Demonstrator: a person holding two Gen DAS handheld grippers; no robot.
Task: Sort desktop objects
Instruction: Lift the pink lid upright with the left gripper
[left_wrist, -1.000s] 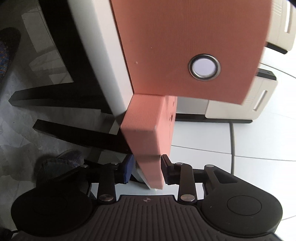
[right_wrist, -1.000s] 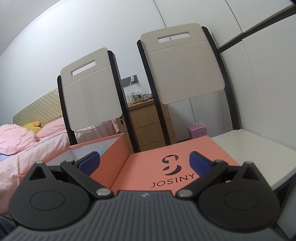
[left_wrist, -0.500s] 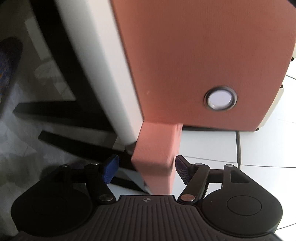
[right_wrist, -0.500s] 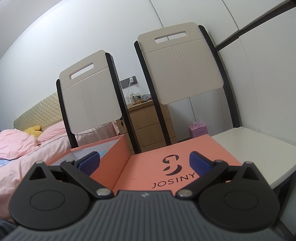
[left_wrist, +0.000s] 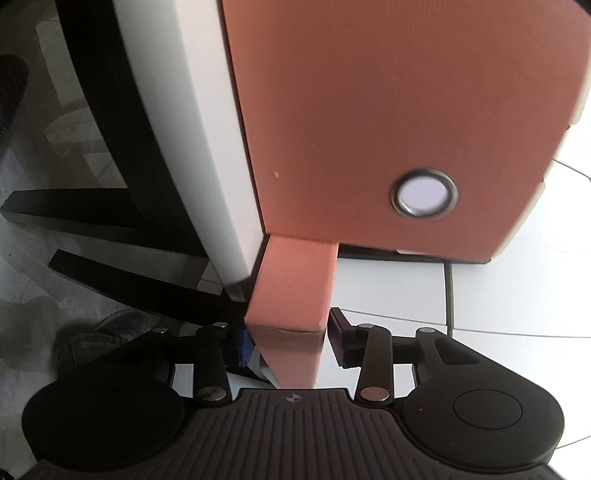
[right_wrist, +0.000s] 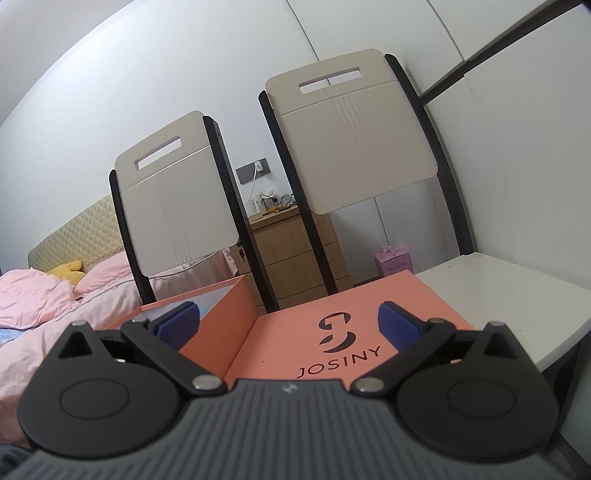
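Observation:
An orange box (left_wrist: 388, 122) with a metal eyelet (left_wrist: 424, 194) stands on the white table edge (left_wrist: 207, 155). Its orange lid (left_wrist: 295, 288) hangs over the table edge, with one wall between the fingers of my left gripper (left_wrist: 290, 341). The left pad touches that wall; the right pad stands a little off it. In the right wrist view the lid (right_wrist: 343, 332), printed JOSINY, lies flat next to the open box (right_wrist: 218, 310). My right gripper (right_wrist: 288, 321) is open and empty just above them.
Two folded beige chairs (right_wrist: 362, 140) lean on the wall behind the table (right_wrist: 498, 288). A bed with pink covers (right_wrist: 44, 295) is at the left and a wooden drawer unit (right_wrist: 295, 251) further back. Black table legs (left_wrist: 110, 229) and tiled floor lie below.
My left gripper opened wide around the lid's wall half a second ago and has narrowed onto it again. The right gripper has barely shifted.

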